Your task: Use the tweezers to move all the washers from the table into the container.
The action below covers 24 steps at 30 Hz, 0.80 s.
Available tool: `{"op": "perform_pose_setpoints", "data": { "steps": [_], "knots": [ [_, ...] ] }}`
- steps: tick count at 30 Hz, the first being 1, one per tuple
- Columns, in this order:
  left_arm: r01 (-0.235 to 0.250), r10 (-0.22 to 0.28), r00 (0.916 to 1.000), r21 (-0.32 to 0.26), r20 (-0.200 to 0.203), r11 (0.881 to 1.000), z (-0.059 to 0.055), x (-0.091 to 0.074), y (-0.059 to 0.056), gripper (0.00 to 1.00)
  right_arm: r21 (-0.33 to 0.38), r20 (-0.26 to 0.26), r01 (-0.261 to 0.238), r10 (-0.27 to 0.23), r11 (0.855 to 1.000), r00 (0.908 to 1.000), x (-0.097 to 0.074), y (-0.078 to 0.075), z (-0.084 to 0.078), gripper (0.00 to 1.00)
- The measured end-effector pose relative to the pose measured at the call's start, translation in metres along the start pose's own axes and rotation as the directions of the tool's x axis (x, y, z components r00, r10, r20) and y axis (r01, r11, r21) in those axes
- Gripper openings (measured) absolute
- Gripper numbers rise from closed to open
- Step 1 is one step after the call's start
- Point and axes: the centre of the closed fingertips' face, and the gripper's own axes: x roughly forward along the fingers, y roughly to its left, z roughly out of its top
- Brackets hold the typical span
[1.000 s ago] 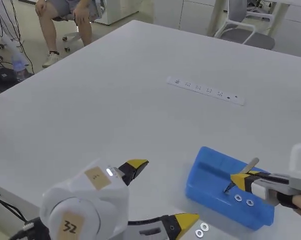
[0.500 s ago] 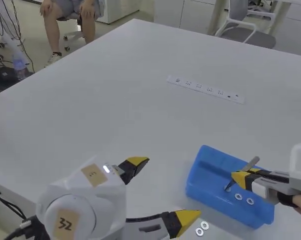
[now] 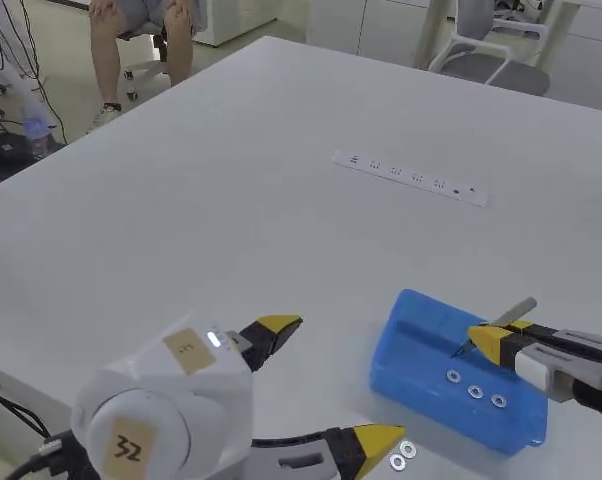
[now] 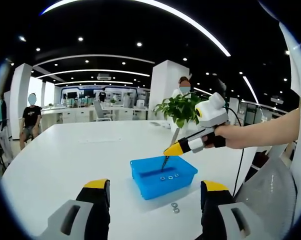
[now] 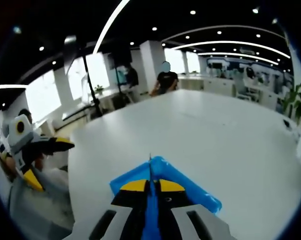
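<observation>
A blue container (image 3: 421,340) sits near the table's front right, also seen as the container (image 4: 153,184) and the container (image 5: 190,192). Three washers (image 3: 475,391) lie inside it. Two more washers (image 3: 403,456) lie on the table just in front of it, the same washers (image 4: 174,207) showing in the left gripper view. My right gripper (image 3: 501,340) is shut on metal tweezers (image 3: 465,349), whose tip hangs just above the container. My left gripper (image 3: 326,382) stands open, with nothing between its jaws, left of the container. The right gripper (image 4: 188,146) and the left gripper (image 5: 38,150) each show in the other's view.
A white power strip (image 3: 411,178) lies farther back on the white table (image 3: 231,200). A person sits on a chair (image 3: 141,25) beyond the far left corner, and office chairs (image 3: 481,45) stand behind the table. Cables hang at the left edge (image 3: 1,60).
A third washer now lies in the container where the tweezer tip was. My right gripper has lifted the tweezers up and to the right. The left gripper has stayed put.
</observation>
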Motion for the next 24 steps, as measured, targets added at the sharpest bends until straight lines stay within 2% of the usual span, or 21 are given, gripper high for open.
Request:
{"op": "perform_pose_setpoints", "data": {
  "steps": [6,8,11,14,19,24],
  "knots": [
    [0.032,-0.032,0.9994,-0.012,0.015,0.999,0.002,0.0,-0.006,0.72,-0.036,0.032,-0.044,0.046,0.998,0.9984,-0.013,0.028,0.007,0.03],
    [0.045,-0.045,0.9983,-0.013,0.037,0.999,0.006,0.0,-0.008,0.73,-0.044,0.03,-0.071,0.073,0.996,0.9969,-0.016,0.038,0.005,0.03],
    [0.056,-0.056,0.9975,-0.014,0.044,0.998,0.007,0.0,-0.01,0.74,-0.065,0.004,-0.108,0.109,0.992,0.994,-0.017,0.049,-0.004,0.04],
    [0.077,-0.077,0.9956,-0.013,0.053,0.997,0.009,0.0,-0.014,0.76,-0.067,-0.036,-0.162,0.16,0.985,0.9865,-0.014,0.062,-0.02,0.04],
    [0.105,-0.105,0.9934,0.005,0.047,0.994,0.008,0.001,-0.021,0.76,-0.056,-0.087,-0.193,0.188,0.98,0.9783,-0.007,0.069,-0.042,0.04],
    [0.137,-0.137,0.9901,0.007,0.029,0.991,0.005,0.002,-0.028,0.71,-0.043,-0.128,-0.213,0.206,0.976,0.9702,0.001,0.074,-0.058,0.04]
  ]
}}
